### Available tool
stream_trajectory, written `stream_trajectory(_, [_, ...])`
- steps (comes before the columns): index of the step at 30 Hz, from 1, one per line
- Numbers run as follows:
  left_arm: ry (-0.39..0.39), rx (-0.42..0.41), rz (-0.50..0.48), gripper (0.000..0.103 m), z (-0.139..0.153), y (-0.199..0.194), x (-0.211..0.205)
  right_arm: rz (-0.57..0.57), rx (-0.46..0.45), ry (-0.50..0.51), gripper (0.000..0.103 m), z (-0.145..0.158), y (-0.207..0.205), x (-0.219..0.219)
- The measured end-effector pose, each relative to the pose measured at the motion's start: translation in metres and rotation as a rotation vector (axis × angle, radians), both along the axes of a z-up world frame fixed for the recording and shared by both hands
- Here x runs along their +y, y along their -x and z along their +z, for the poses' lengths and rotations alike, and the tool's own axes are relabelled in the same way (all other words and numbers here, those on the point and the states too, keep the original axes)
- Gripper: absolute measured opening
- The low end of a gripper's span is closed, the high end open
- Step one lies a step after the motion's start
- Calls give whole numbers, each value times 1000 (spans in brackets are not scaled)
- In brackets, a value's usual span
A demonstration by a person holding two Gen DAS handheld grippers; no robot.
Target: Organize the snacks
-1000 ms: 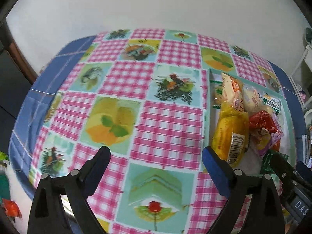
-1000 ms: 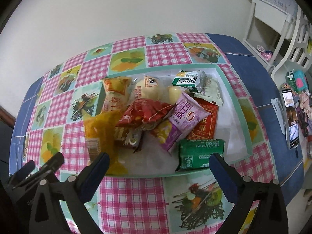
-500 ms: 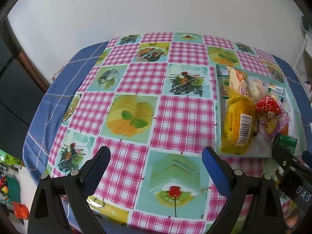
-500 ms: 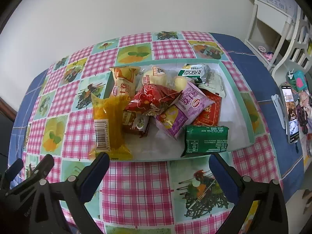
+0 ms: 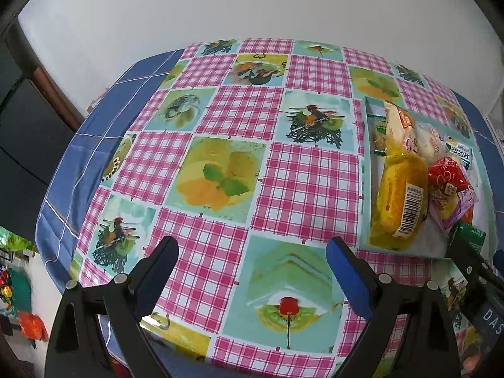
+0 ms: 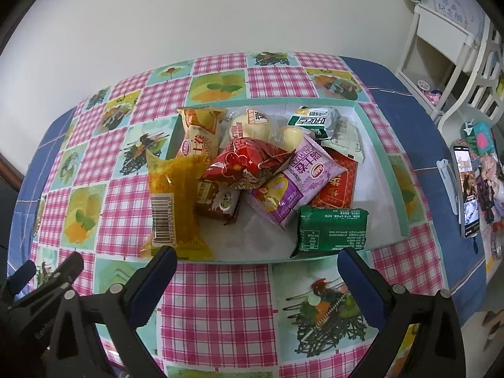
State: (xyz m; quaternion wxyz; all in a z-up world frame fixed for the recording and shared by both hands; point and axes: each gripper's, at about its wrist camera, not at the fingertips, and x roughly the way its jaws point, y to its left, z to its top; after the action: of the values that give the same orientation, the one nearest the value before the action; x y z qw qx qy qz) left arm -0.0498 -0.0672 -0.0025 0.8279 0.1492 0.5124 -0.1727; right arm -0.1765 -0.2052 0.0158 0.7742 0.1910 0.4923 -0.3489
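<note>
A teal-rimmed white tray (image 6: 381, 157) holds a heap of several snack packs: a yellow pack with a barcode (image 6: 171, 201), a red pack (image 6: 249, 163), a purple pack (image 6: 299, 179) and a green pack (image 6: 332, 231). The tray (image 5: 367, 170) lies at the right in the left wrist view, with the yellow pack (image 5: 400, 201) hanging over its near edge. My right gripper (image 6: 256, 275) is open and empty, just short of the tray's near rim. My left gripper (image 5: 252, 261) is open and empty over bare tablecloth, left of the tray.
The table wears a pink-checked cloth with fruit pictures (image 5: 220, 176) and blue borders. A phone (image 6: 467, 189) and small items lie at the right table edge. White furniture (image 6: 447, 44) stands beyond the right side. A white wall is behind.
Both grippers have drawn back from the table, so more of the near tablecloth shows. The snacks have not moved. Both stay open.
</note>
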Motion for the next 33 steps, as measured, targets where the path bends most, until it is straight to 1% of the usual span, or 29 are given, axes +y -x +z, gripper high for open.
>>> stream_trajectory(13, [18,19,7,95,-1,-3,0,9,11,5,103,-2,-3,2])
stream_trajectory(33, [6,24,23,95,-4,-5,1,15,22,-1,103,-4,-5,3])
